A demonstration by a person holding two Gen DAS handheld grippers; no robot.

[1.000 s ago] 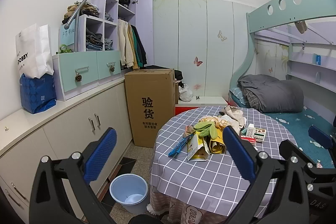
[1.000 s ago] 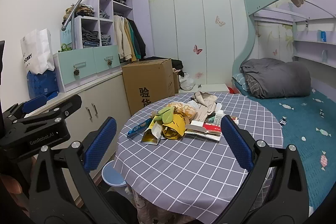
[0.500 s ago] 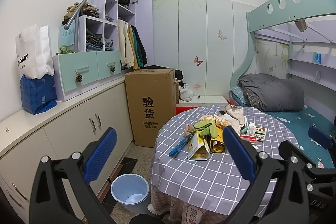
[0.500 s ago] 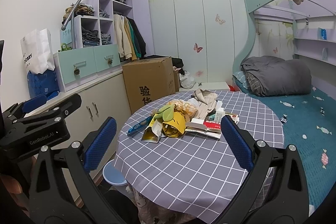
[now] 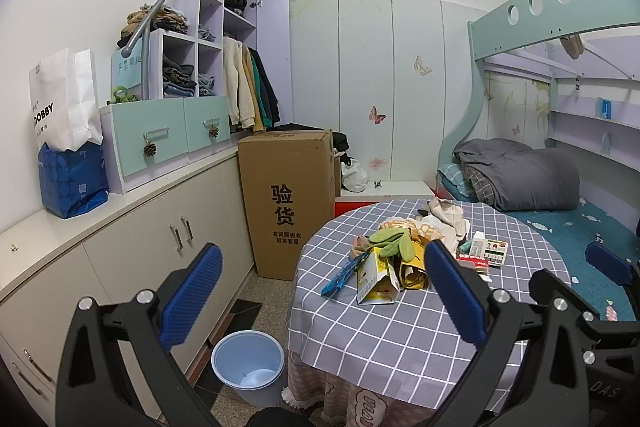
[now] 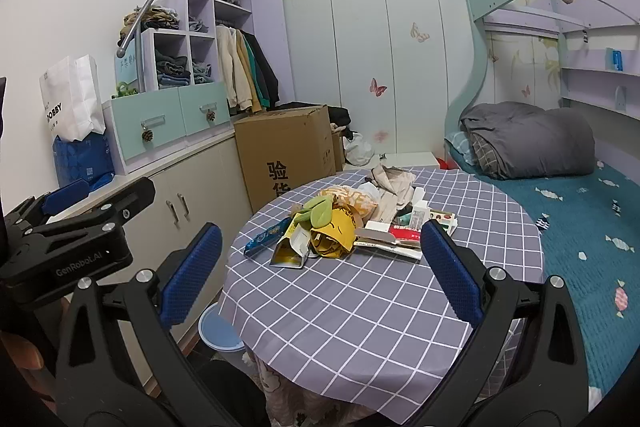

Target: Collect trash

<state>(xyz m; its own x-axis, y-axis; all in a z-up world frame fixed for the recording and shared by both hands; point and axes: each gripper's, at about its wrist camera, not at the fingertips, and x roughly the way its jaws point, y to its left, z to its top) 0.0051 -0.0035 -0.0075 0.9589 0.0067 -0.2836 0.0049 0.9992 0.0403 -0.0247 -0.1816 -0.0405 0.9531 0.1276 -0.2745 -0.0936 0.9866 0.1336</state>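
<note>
Hovering wide and empty, right claw [image 6: 320,267] and left claw [image 5: 320,291]; straight ahead on round grey-checked worktop [image 6: 360,299], heaped wrappers and cartons [image 6: 332,227], nearer the right; pale blue plastic bin [image 5: 248,367] below-left.

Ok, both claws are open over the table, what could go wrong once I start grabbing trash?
The trash pile is tangled: pinching the yellow wrapper may drag the torn carton or blue wrapper off the table's edge. The cloth and small boxes touch the pile and might get taken by mistake. The blue bin sits low beside the table, so drops could miss.
</note>
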